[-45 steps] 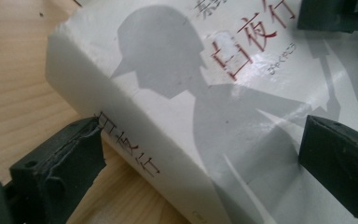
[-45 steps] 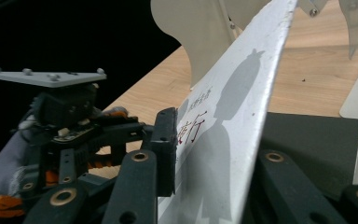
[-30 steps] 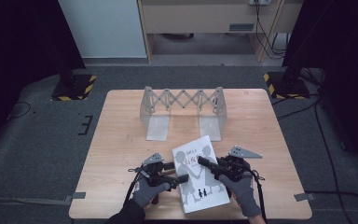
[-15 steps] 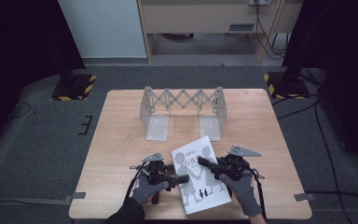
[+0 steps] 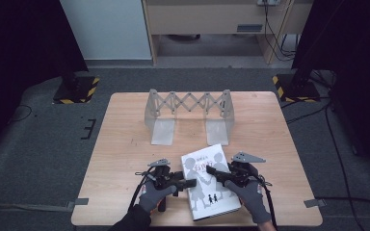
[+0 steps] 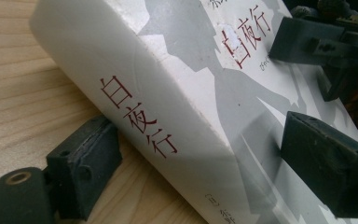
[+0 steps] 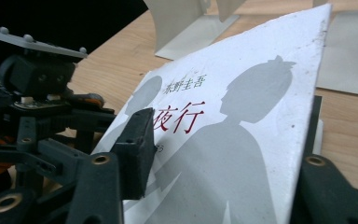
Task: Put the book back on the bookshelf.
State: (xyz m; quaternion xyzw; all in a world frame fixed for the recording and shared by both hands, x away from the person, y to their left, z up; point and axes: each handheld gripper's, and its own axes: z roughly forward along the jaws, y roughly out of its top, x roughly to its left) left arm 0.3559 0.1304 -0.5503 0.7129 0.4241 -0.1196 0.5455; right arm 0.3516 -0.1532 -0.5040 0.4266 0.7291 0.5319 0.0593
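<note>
A white paperback book (image 5: 212, 197) with grey silhouettes and red title characters lies near the table's front edge. My left gripper (image 5: 192, 183) reaches in from the book's left. In the left gripper view its jaws (image 6: 198, 135) straddle the spine of the book (image 6: 177, 70), one beside the lower edge and one over the cover. They have just been closing and stand wider than the spine. My right gripper (image 5: 210, 169) lies over the cover from the right. Its jaws (image 7: 228, 140) have just been opening, and the book's (image 7: 242, 116) edge lies between them.
A grey metal expanding book rack (image 5: 188, 103) stands at the middle back of the wooden table (image 5: 125, 144), with its two base plates reaching toward me. The book's far corner lies close to the right base plate (image 5: 218, 132). Dark floor surrounds the table.
Neither hand nor the book shifts visibly in the high view.
</note>
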